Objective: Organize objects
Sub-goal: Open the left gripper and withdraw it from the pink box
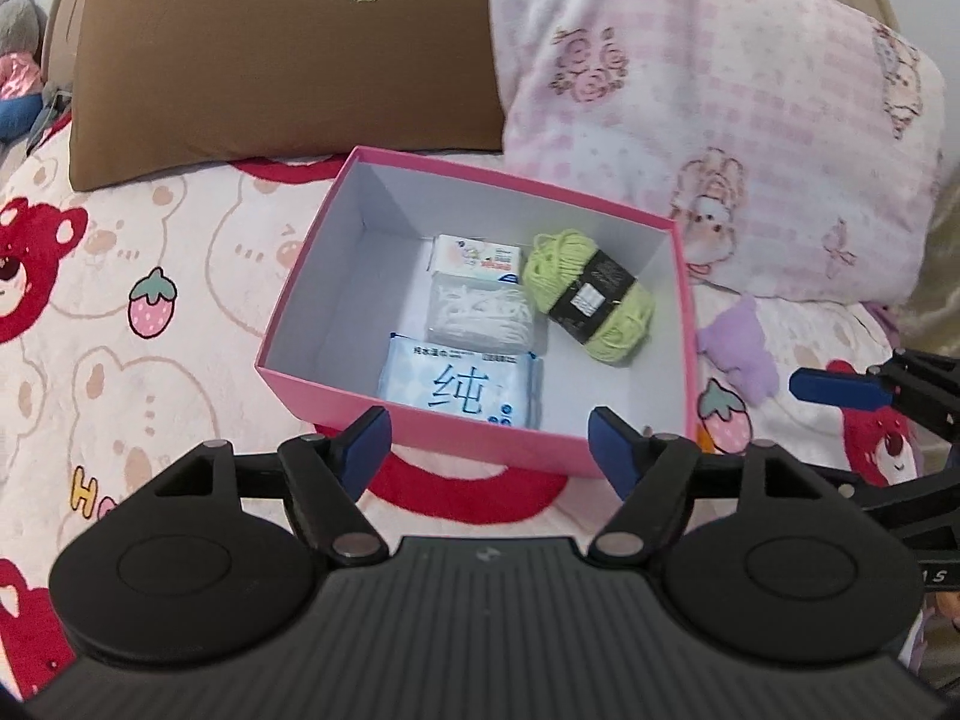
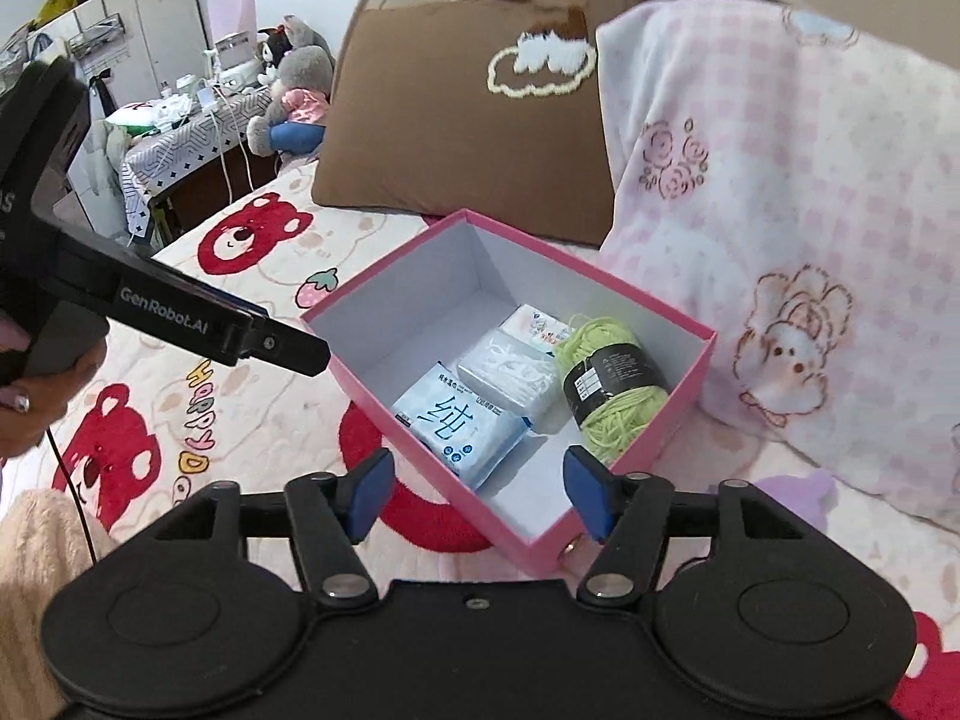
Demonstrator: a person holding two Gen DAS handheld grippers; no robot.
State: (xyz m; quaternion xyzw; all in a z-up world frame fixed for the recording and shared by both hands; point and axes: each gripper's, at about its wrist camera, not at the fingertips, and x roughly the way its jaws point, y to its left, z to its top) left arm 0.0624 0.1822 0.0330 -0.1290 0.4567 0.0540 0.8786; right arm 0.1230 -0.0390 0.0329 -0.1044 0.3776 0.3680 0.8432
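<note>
Both of my claws hanging released and gripping nothing, left claw (image 1: 489,441) and right claw (image 2: 480,492), pink box (image 1: 420,429) sitting on the bed (image 1: 180,312) just ahead of them, wipes pack (image 1: 459,387) nearest inside, green yarn (image 1: 591,294) lying farther right.

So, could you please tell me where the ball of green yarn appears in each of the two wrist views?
Left wrist view: the green yarn lies right of centre, in the right part of the pink box.
Right wrist view: the green yarn lies right of centre, along the box's right wall.
Shared landmark: the blue wipes pack, left of the yarn in both views.
</note>
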